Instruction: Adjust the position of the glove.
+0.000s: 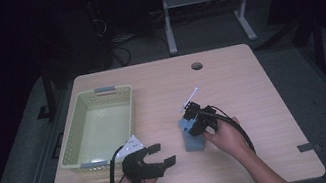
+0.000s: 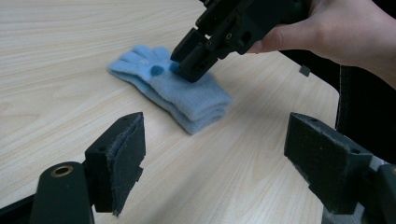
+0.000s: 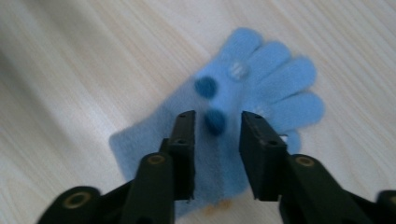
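A light blue knit glove [image 1: 193, 140] [image 2: 187, 95] [image 3: 275, 84] with dark blue pompoms lies flat on the wooden table [image 1: 230, 79], right of centre. My right gripper [image 1: 191, 118] [image 2: 184, 70] [image 3: 217, 121] points down onto it. Its jaws stand a little apart on either side of one pompom, touching the fabric. My left gripper [image 1: 162, 154] [image 2: 217, 126] hovers near the front edge, left of the glove, wide open and holding nothing.
A pale yellow-green plastic basket [image 1: 71, 133] sits on the left side of the table. A small white item [image 1: 130, 145] rests by its near right corner. A thin white stick-like object [image 1: 191, 97] lies just beyond the glove. A cable hole [image 1: 196, 65] is at the back.
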Tool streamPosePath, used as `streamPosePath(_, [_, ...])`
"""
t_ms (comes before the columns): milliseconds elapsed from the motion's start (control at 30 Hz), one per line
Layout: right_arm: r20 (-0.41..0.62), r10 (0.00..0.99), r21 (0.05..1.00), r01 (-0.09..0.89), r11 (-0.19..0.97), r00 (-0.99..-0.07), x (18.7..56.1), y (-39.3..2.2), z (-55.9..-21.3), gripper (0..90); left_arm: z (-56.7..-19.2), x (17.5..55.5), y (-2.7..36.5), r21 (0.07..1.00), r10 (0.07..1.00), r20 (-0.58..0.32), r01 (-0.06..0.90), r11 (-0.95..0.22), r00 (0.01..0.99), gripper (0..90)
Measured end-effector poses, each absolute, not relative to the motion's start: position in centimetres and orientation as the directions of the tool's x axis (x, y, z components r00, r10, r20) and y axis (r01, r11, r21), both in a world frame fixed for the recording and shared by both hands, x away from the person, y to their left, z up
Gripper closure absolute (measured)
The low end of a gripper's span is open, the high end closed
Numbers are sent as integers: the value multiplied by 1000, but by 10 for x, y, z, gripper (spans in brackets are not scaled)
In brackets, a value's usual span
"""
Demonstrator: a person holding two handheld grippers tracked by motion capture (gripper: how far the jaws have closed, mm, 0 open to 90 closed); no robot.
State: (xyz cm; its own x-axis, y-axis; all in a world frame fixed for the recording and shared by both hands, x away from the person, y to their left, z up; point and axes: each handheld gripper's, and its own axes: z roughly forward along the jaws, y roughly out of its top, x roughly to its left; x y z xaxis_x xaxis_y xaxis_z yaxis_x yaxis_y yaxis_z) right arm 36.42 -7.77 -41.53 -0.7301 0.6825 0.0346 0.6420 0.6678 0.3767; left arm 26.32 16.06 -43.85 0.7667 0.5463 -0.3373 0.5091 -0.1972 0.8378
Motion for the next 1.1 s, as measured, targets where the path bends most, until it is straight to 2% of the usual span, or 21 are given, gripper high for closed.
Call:
streamPosePath(100, [41, 692, 398, 647, 651, -721, 364, -80, -414, 631, -438, 263, 160, 839, 546, -337, 508, -196, 767, 203])
streamPosePath(267, [58, 689, 407, 647, 644, -722, 365, -79, -418, 756, -439, 263, 159, 836, 542, -342, 512, -198, 768, 203])
streamPosePath(467, [127, 698, 395, 682, 616, -704, 372, -82, -436, 774, -439, 261, 157, 835, 542, -343, 513, -198, 767, 208])
streamPosePath(933, [217, 712, 453, 715, 533, -668, 362, -102, -424, 517, -439, 265, 148, 800, 544, -388, 565, -201, 744, 236])
streamPosePath(1000, [234, 724, 480, 724, 495, -649, 358, -107, -421, 452, -439, 267, 145, 783, 542, -415, 590, -197, 731, 239])
streamPosePath(1100, [283, 742, 484, 758, 436, -608, 354, -115, -418, 418, -436, 270, 140, 770, 550, -421, 605, -203, 721, 246])
